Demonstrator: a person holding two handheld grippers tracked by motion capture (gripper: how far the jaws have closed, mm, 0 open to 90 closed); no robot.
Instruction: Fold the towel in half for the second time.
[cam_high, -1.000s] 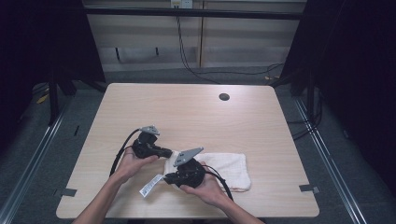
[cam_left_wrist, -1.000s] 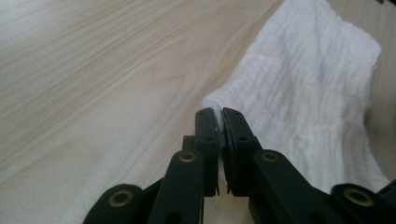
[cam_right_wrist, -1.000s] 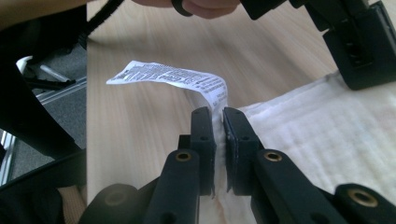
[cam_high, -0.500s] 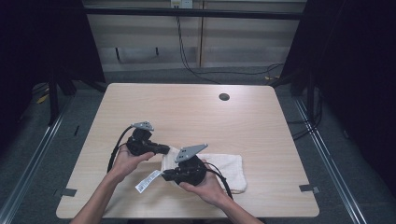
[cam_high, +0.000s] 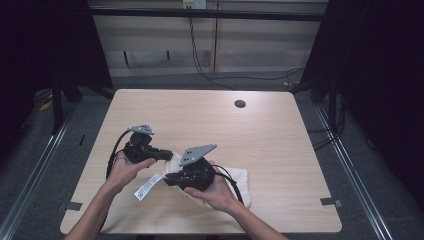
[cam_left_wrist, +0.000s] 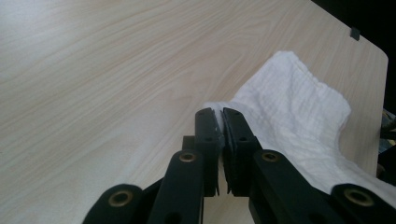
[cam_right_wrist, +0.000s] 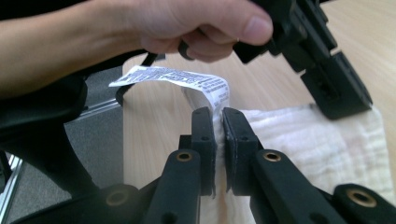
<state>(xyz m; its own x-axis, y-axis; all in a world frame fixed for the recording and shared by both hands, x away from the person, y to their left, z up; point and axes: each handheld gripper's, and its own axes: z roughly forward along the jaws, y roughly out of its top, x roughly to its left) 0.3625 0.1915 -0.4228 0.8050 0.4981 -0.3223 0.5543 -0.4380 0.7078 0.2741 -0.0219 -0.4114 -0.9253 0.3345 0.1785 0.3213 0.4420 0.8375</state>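
Black fingers (cam_left_wrist: 208, 140) of the left gripper (cam_left_wrist: 220, 122) are seen, in the left gripper view, clamped on a thin edge of the white, crinkled cotton cloth (cam_left_wrist: 299, 112), which trails off to the right across the pale wood-grain table (cam_left_wrist: 93, 70); one corner is raised, the rest is slack on the wood.

In the right gripper view, the right gripper (cam_right_wrist: 219, 122) is likewise pinched shut on a cloth edge, just below the white printed care label (cam_right_wrist: 187, 79) that curls up and away from the fabric. The other hand (cam_right_wrist: 187, 23) and its black tool are framed above, close by, with the cloth spread flat behind to the right.

In the high view, both tools are held near the table's front edge, the left one (cam_high: 167, 156) and the right one (cam_high: 169, 179) close together at the cloth's left end, where the label juts out. The body of the cloth is partly hidden beneath the right hand (cam_high: 215, 192) and rests on the table.

Progress is judged to be early: the grasp on two points of one end appears done, while any lifting clear, spreading or folding is yet to be carried out.
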